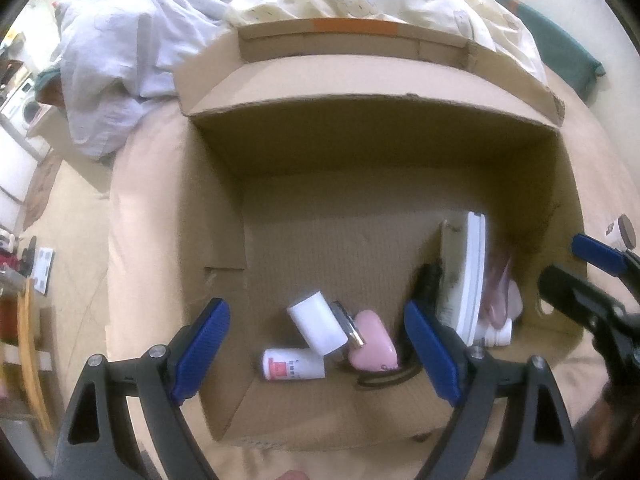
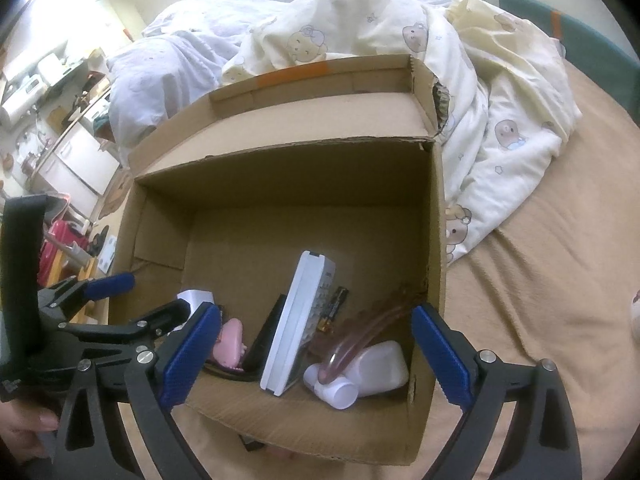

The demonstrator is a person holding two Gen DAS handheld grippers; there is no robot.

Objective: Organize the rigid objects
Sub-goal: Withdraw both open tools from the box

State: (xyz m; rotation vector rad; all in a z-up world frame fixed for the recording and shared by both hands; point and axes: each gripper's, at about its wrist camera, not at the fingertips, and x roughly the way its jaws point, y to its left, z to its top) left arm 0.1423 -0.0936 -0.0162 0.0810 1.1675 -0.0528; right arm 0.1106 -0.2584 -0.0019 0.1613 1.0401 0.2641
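I hold my left gripper (image 1: 316, 354) and right gripper (image 2: 316, 354) spread wide and empty above the cardboard box (image 2: 434, 216), where a white remote (image 2: 298, 320) stands, perhaps leaning.

inside the open cardboard box (image 2: 280, 184) a white remote (image 2: 298, 320) stands on edge; a white bottle (image 2: 372, 372) lies by it, a pink case (image 1: 374, 338) and small white jar (image 1: 294, 364) lie flat.

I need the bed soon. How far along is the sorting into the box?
Done: the cardboard box already holds a remote, batteries, white bottle and pink case. In hand: nothing; both hand-held grippers, left and right, hang open. Left: a small jar outside.
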